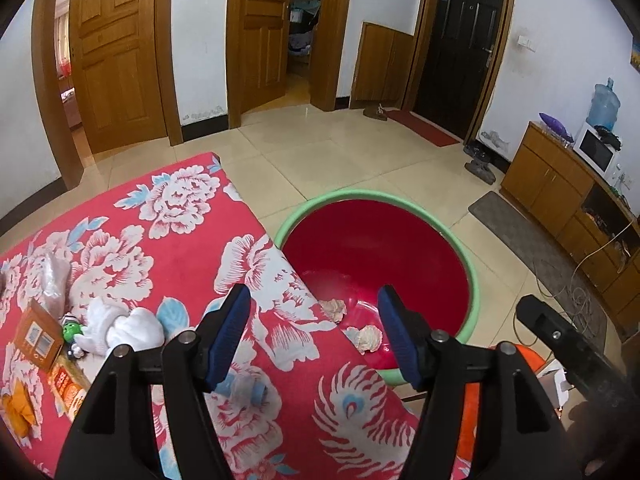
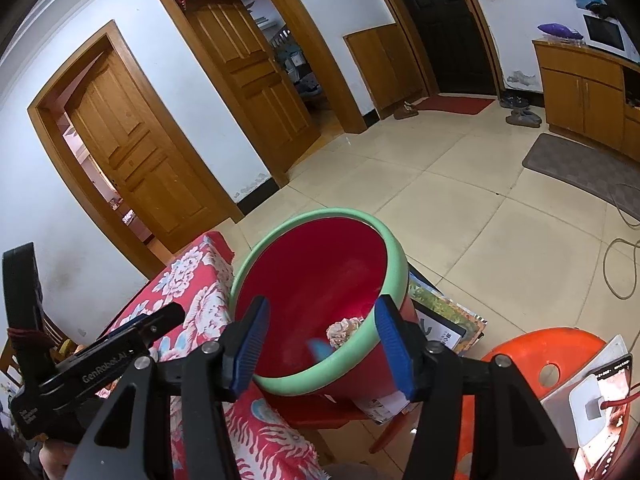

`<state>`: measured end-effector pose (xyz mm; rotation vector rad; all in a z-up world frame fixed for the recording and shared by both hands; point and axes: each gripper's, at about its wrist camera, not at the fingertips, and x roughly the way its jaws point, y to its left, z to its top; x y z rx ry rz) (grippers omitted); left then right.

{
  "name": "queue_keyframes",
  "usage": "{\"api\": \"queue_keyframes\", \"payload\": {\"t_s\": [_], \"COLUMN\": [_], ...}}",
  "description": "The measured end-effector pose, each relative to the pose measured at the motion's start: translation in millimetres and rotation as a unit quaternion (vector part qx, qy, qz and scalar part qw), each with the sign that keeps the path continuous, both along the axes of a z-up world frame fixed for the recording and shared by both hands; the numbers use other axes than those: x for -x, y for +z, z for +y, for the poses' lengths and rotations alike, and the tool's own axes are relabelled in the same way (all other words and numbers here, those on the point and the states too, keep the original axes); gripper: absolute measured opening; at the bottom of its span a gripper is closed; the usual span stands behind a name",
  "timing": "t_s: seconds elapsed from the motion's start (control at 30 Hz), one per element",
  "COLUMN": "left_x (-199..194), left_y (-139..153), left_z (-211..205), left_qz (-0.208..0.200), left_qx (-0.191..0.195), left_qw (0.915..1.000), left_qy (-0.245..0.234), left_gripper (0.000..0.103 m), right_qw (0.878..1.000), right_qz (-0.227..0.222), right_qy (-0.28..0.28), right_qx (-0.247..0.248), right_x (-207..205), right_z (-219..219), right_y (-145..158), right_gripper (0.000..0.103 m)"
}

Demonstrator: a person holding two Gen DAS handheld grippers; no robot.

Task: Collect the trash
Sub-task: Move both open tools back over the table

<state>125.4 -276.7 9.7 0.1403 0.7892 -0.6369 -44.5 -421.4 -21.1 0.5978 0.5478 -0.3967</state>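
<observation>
A red basin with a green rim (image 1: 472,268) stands beside the table with the red flowered cloth (image 1: 176,256). Two crumpled paper balls (image 1: 369,337) lie inside it. My left gripper (image 1: 314,330) is open and empty, above the table's edge next to the basin. On the table lie white crumpled tissue (image 1: 120,328), a clear wrapper (image 1: 56,280), a small plastic piece (image 1: 244,390) and cardboard boxes (image 1: 38,336). My right gripper (image 2: 320,340) is open over the basin's rim (image 2: 396,256). A blurred blue piece (image 2: 320,349) shows inside the basin, beside a paper ball (image 2: 344,330).
An orange plastic stool (image 2: 548,360) with a phone and white box (image 2: 600,396) stands to the right. Books (image 2: 444,316) lie under the basin. A grey mat (image 1: 532,248), cables and a wooden cabinet (image 1: 560,184) lie to the right. The tiled floor stretches to the doors.
</observation>
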Motion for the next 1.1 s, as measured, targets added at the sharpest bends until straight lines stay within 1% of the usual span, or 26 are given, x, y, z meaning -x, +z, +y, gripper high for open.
{"api": "queue_keyframes", "payload": {"t_s": [0.2, 0.43, 0.7, 1.1], "left_x": [11.8, 27.6, 40.8, 56.2], "left_y": [11.6, 25.4, 36.1, 40.5], "left_z": [13.7, 39.6, 74.1, 126.7], "left_qz": [-0.003, -0.012, -0.02, -0.021], "left_qx": [0.012, 0.024, 0.027, 0.034], "left_qw": [0.9999, 0.9996, 0.9986, 0.995], "left_qy": [0.0, 0.012, 0.042, 0.092], "left_gripper": [0.066, 0.066, 0.066, 0.066], "right_qw": [1.0, 0.999, 0.998, 0.996], "right_qz": [-0.008, -0.02, -0.029, -0.031], "right_qy": [0.014, 0.032, 0.053, 0.083], "right_qx": [0.003, 0.008, 0.011, 0.02], "right_x": [5.6, 8.1, 15.5, 21.7], "right_z": [9.7, 23.8, 45.7, 74.0], "right_y": [7.3, 21.0, 27.6, 37.5], "right_gripper": [0.061, 0.063, 0.064, 0.064]}}
